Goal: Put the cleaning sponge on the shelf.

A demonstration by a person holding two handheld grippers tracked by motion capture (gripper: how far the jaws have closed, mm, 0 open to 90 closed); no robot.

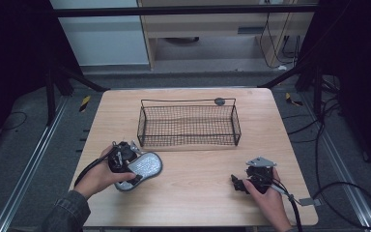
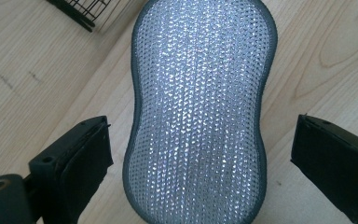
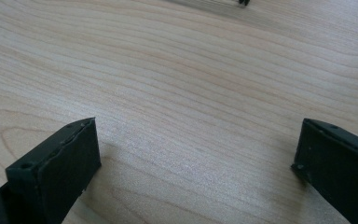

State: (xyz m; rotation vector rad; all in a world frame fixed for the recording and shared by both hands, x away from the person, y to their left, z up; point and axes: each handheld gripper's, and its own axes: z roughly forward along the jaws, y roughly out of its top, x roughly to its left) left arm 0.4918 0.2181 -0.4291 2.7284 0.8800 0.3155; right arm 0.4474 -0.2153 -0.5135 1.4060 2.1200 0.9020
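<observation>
a: start with the high view. where does the work stand?

b: early, i'd judge. the silver scrubbing pad lies flat on the wooden table, near the left edge, with the left gripper right at it. the wire basket sits farther back in the middle and looks empty. the pad is near it, not in it.

a: and the right gripper?

b: low over bare wood at the near right, well apart from the pad and the basket.

a: left gripper view, then. has it got the pad?

b: not yet. the pad runs up between the two black jaws, which stand released on either side with table showing in the gaps. a corner of the basket shows at the far left.

a: right gripper view?

b: jaws spread wide over plain wood grain, nothing between them.

a: so what is left?

b: nearly everything, by my reading: closing on the pad, lifting it, and, if the basket is where it goes, carrying it over the rim and letting go.
</observation>
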